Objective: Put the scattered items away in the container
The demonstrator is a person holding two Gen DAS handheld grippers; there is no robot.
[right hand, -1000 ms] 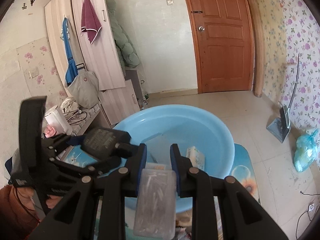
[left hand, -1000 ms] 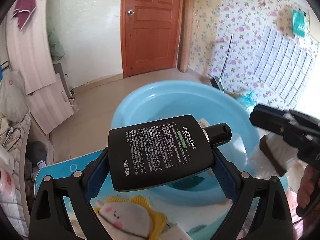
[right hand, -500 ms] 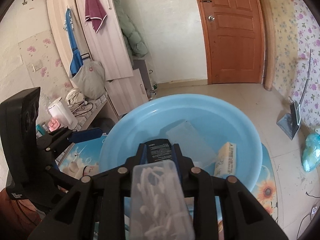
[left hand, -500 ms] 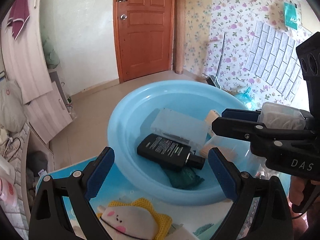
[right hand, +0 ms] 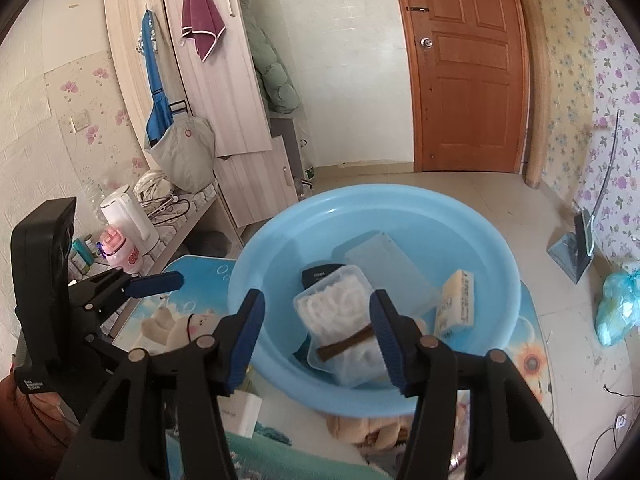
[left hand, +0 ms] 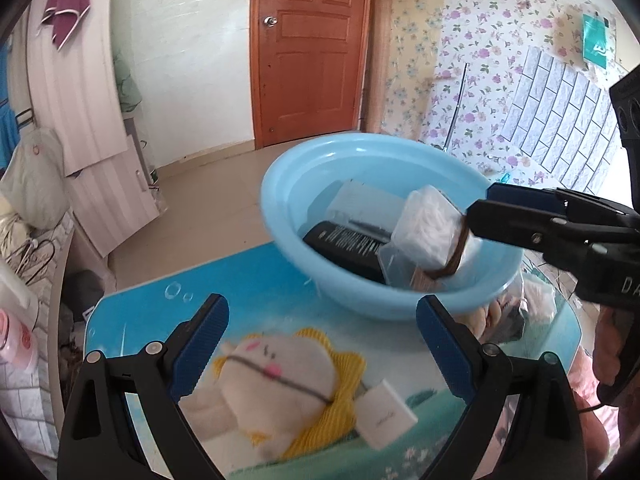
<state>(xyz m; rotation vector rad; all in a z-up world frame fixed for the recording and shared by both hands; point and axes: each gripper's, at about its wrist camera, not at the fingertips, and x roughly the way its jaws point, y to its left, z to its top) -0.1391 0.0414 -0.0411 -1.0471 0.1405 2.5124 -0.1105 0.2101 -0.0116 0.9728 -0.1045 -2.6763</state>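
The light blue basin [left hand: 288, 216] [right hand: 240, 280] stands on the picture-topped table. In it lie a black bottle [left hand: 344, 244] [right hand: 320, 274], a flat clear box [right hand: 384, 264] and a yellowish packet [right hand: 456, 300]. A clear box of cotton swabs [right hand: 340, 320] [left hand: 428, 232] with a brown band lies tilted against the near wall. My right gripper [right hand: 318, 332] [left hand: 478, 210] is open above it, touching nothing. My left gripper [left hand: 320, 344] [right hand: 160, 288] is open over a cream and yellow plush toy [left hand: 280, 384] [right hand: 180, 324] and a small white box [left hand: 386, 412] [right hand: 240, 412].
A shelf on the left carries a white kettle [right hand: 128, 220] and a pink bottle [right hand: 120, 252]. Under the glass tabletop sits a bag with soft things [left hand: 504, 316]. Beyond the table are bare floor, a wooden door [right hand: 472, 80] and a dustpan [right hand: 572, 248].
My left gripper let the black bottle drop into the basin, then drew back over the plush toy. My right gripper carried the swab box over the basin and opened, leaving it inside.
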